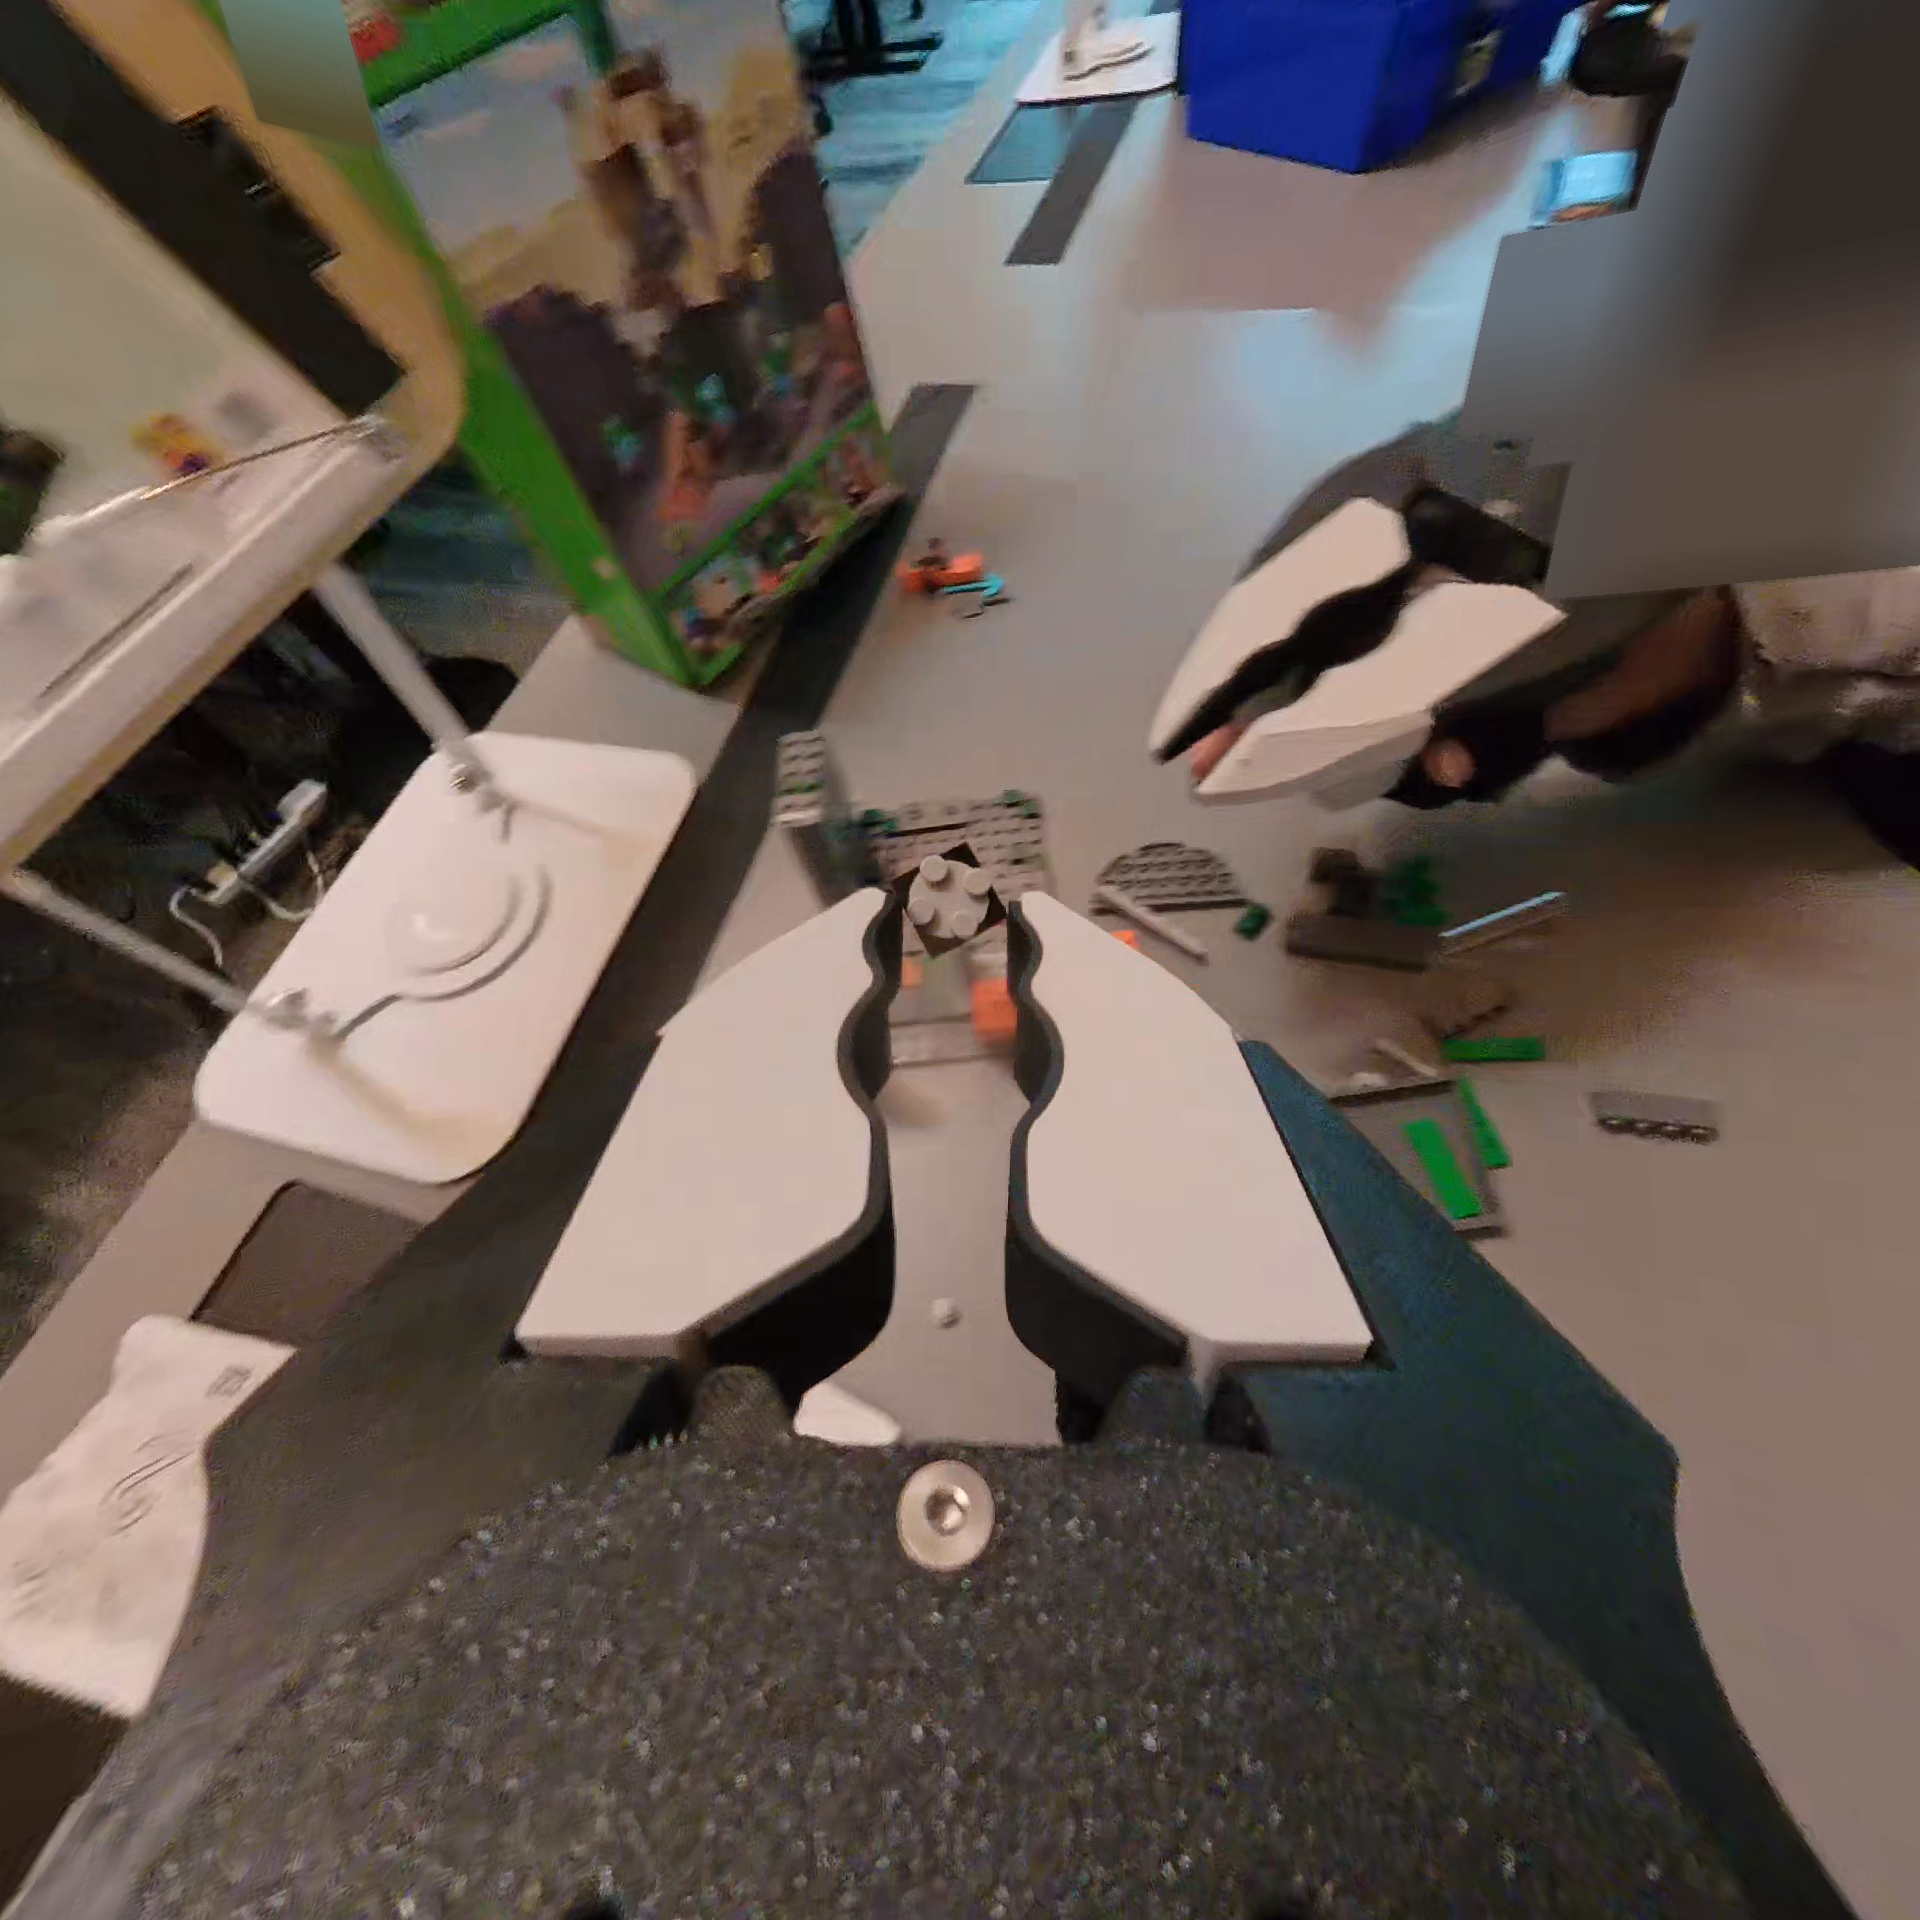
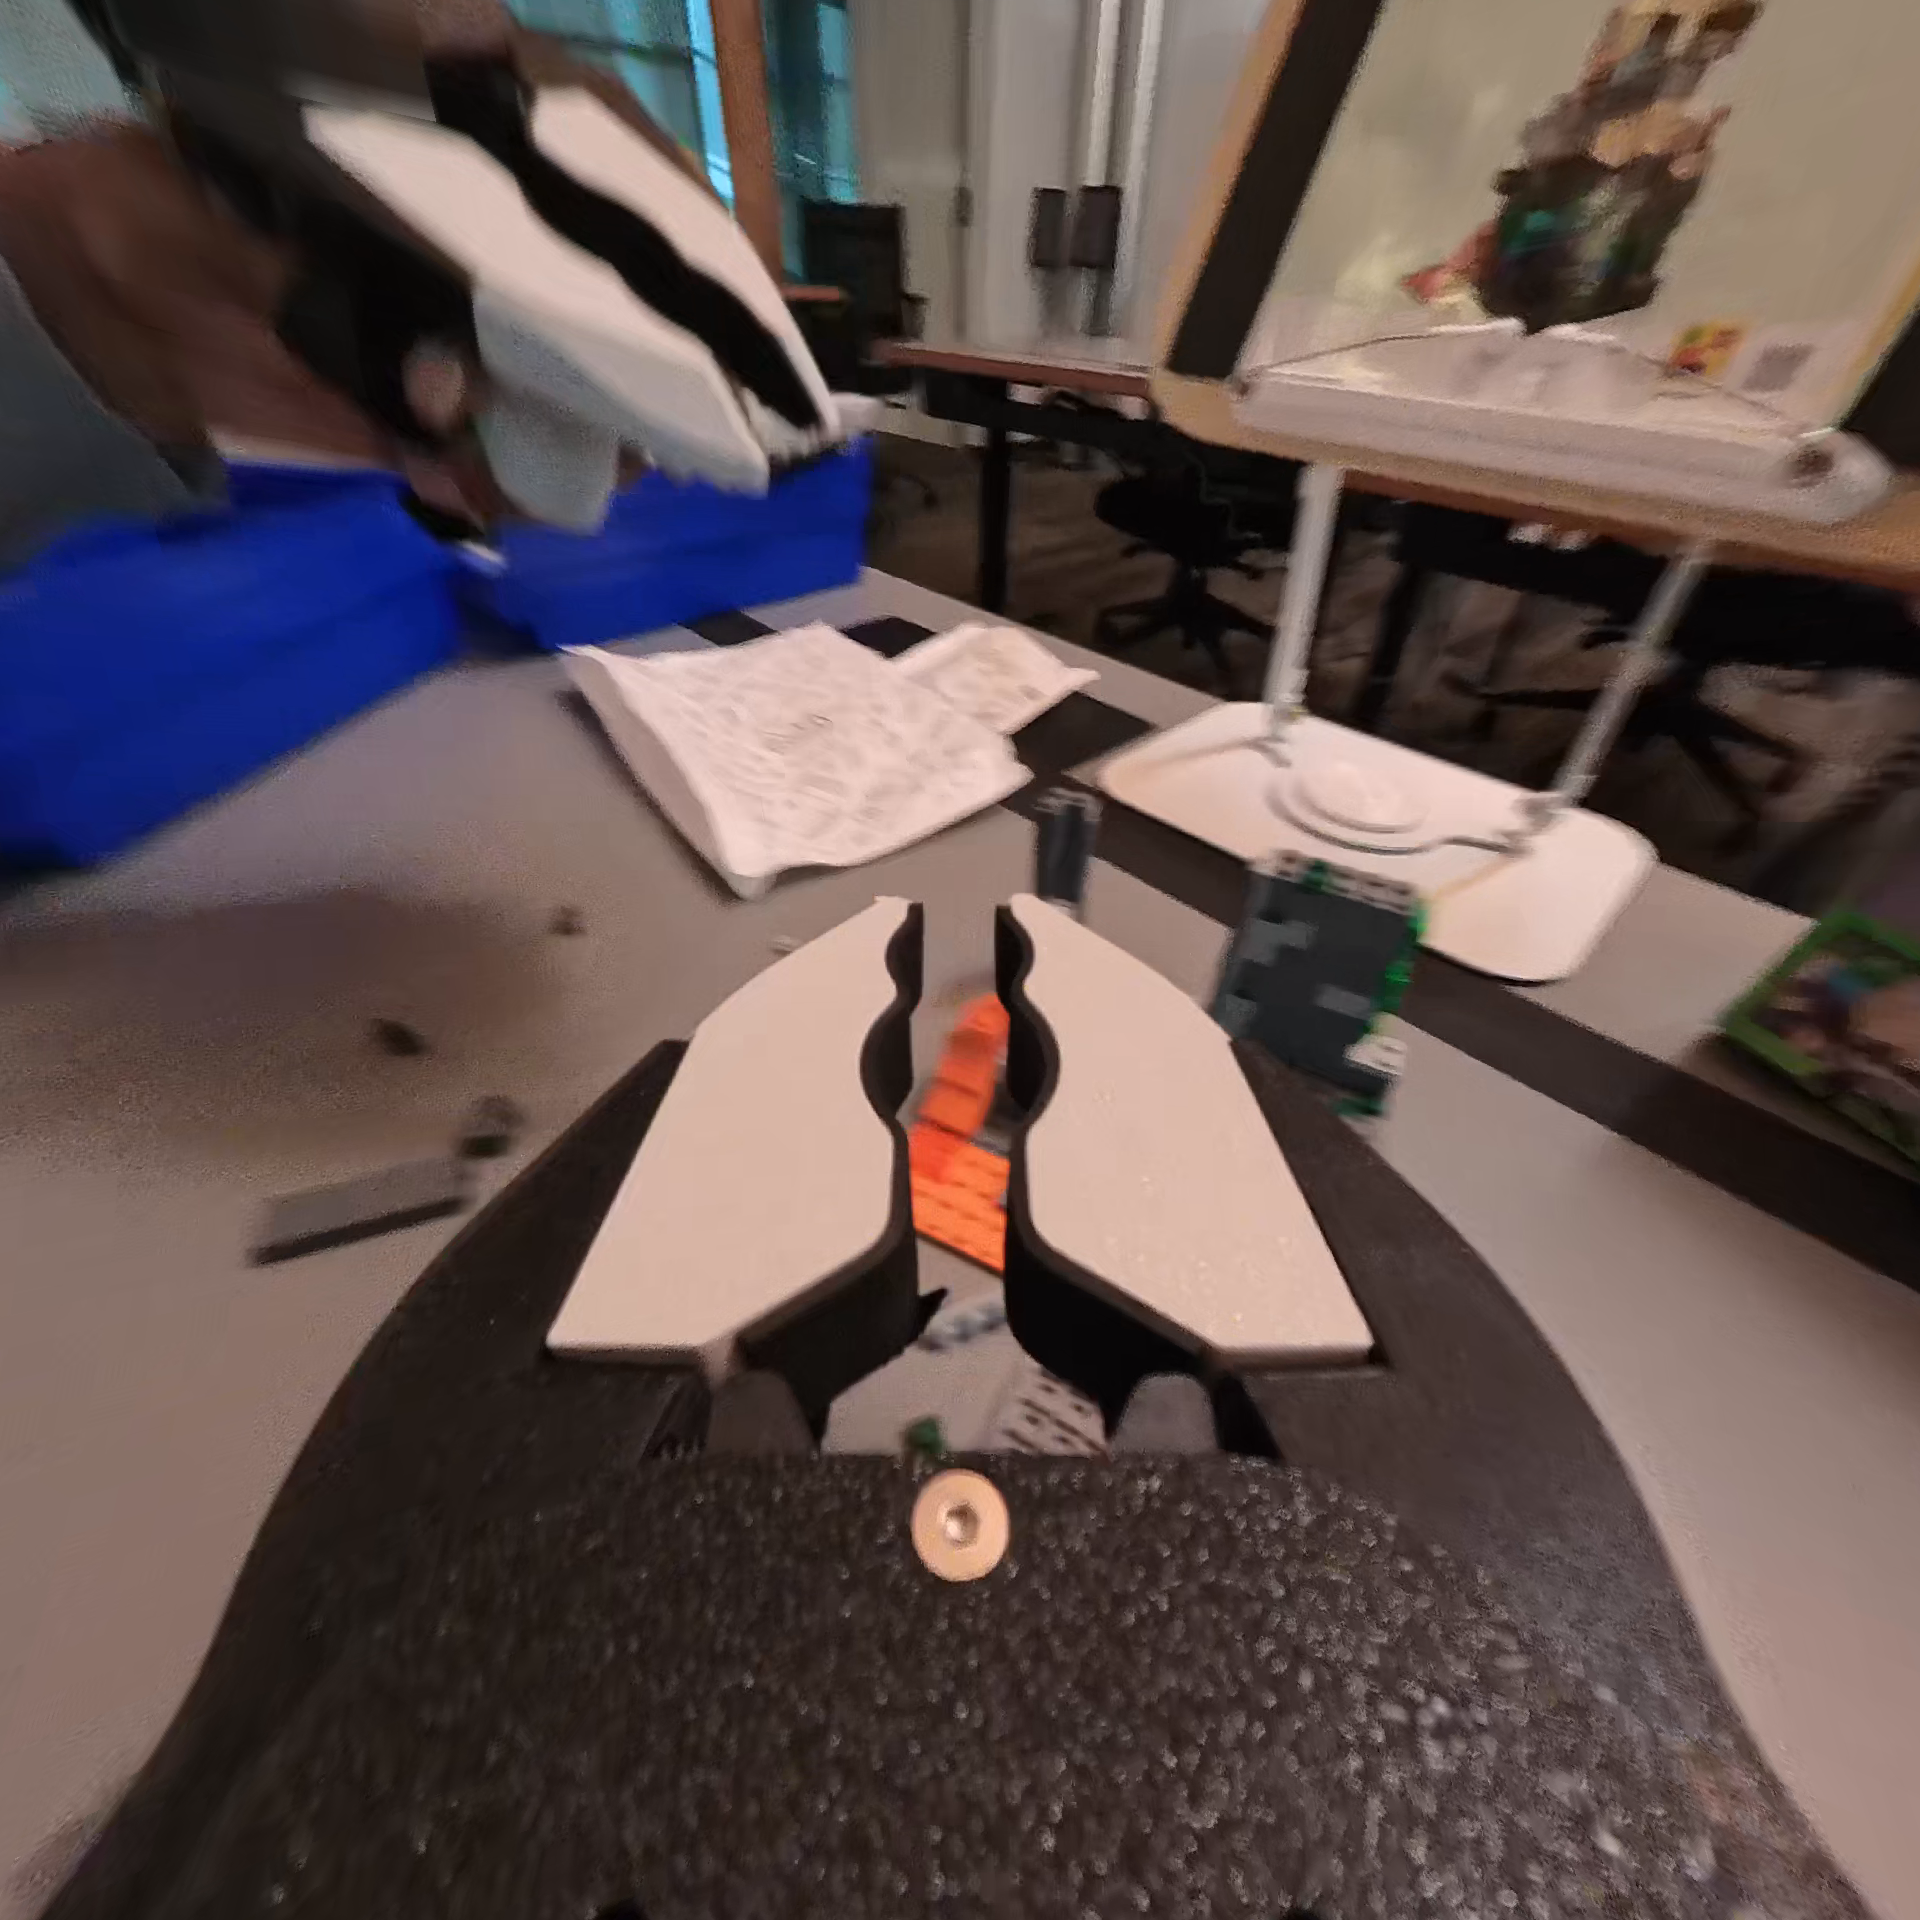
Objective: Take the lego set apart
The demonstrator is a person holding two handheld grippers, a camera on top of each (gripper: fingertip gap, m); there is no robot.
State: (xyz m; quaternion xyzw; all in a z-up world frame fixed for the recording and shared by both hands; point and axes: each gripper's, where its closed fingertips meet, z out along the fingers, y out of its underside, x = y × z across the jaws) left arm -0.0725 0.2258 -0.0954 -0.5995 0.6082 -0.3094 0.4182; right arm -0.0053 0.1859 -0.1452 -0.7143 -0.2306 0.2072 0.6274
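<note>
My left gripper (image 1: 951, 920) is shut on a small grey studded brick (image 1: 948, 896) with a black piece under it, held above a partly built grey lego structure (image 1: 966, 831) on the grey table (image 1: 1143, 416). That structure shows as a dark green block in the right wrist view (image 2: 1320, 987). My right gripper (image 2: 956, 920) is nearly closed, with an orange lego piece (image 2: 961, 1164) filling the gap between its fingers. It hovers high at the right in the left wrist view (image 1: 1195, 764). The left gripper (image 2: 800, 447) shows blurred at the upper left.
Loose pieces lie to the right: a rounded grey plate (image 1: 1169, 878), green plates (image 1: 1444, 1153), a dark chunk (image 1: 1371, 914). The lego box (image 1: 665, 364) stands behind. A white stand base (image 1: 447, 956) sits at the left edge. A blue bin (image 2: 208, 665) and paper booklet (image 2: 810, 748) lie farther off. There is about 11 centimetres between the tips of the two grippers.
</note>
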